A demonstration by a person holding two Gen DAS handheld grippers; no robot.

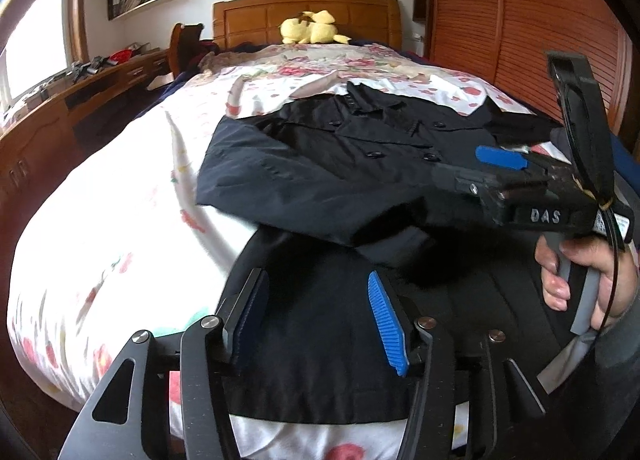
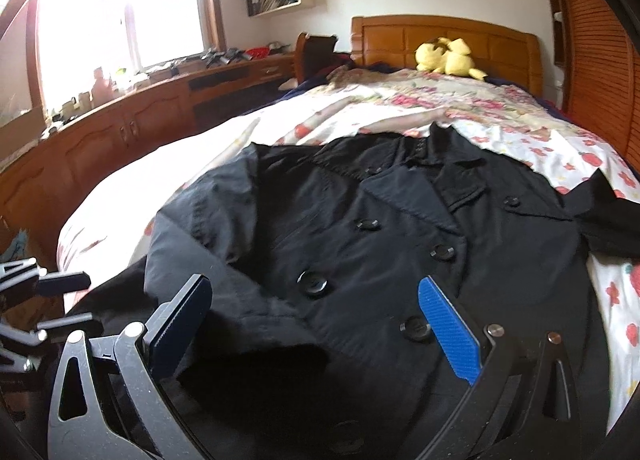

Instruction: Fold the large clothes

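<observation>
A black double-breasted coat (image 1: 340,164) lies face up on the bed, collar toward the headboard. In the right wrist view one sleeve (image 2: 240,300) of the coat (image 2: 400,228) is laid inward over its front. My left gripper (image 1: 320,312) hovers open over the coat's lower part, with only flat cloth below its blue pads. My right gripper (image 2: 316,328) stands wide open above the buttons, gripping nothing. The left wrist view shows it from the side, held by a hand (image 1: 580,272) at the right. The other sleeve (image 2: 608,220) lies out to the right.
The bed has a white floral sheet (image 1: 120,220) and a wooden headboard (image 1: 308,16), with a yellow plush toy (image 1: 312,32) at the pillow end. A wooden cabinet run (image 2: 120,128) under the window lines the left side. A slatted wooden wardrobe (image 1: 500,20) stands on the right.
</observation>
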